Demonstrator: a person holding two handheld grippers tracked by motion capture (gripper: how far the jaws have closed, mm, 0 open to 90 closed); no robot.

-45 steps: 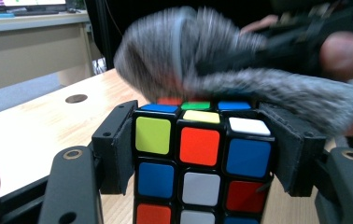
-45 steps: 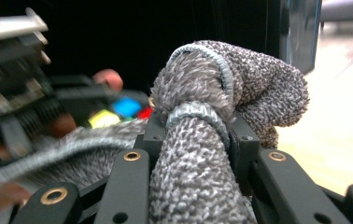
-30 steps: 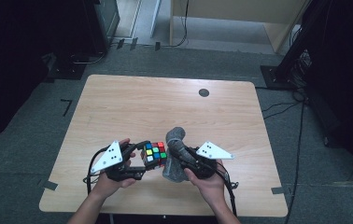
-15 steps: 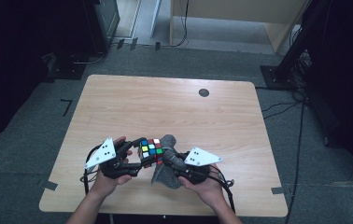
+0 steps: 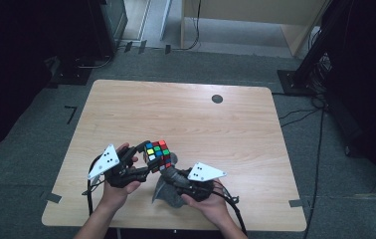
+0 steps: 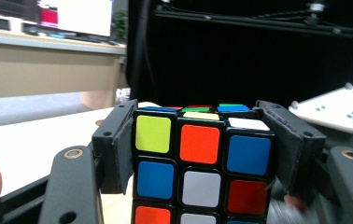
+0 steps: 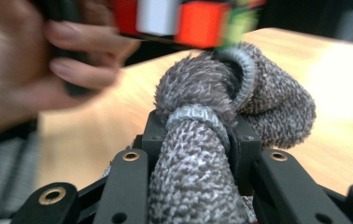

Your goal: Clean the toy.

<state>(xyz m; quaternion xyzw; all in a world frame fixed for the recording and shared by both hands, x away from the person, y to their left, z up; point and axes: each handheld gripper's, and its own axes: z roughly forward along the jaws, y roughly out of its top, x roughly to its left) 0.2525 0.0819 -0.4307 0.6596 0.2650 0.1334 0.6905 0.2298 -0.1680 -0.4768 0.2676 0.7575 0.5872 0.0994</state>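
Both grippers have drawn back toward the person's edge of the table (image 5: 126, 109), cube lifted.
Left gripper (image 5: 148, 157) clamps the puzzle cube (image 5: 157, 154) just above the grey cloth (image 5: 168, 194), which the right gripper (image 5: 168, 174) pinches.

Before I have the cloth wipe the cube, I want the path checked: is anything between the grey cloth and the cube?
Nothing visible. The grey cloth, clamped in the right gripper, bulges just under the cube, which the left gripper holds above the table.
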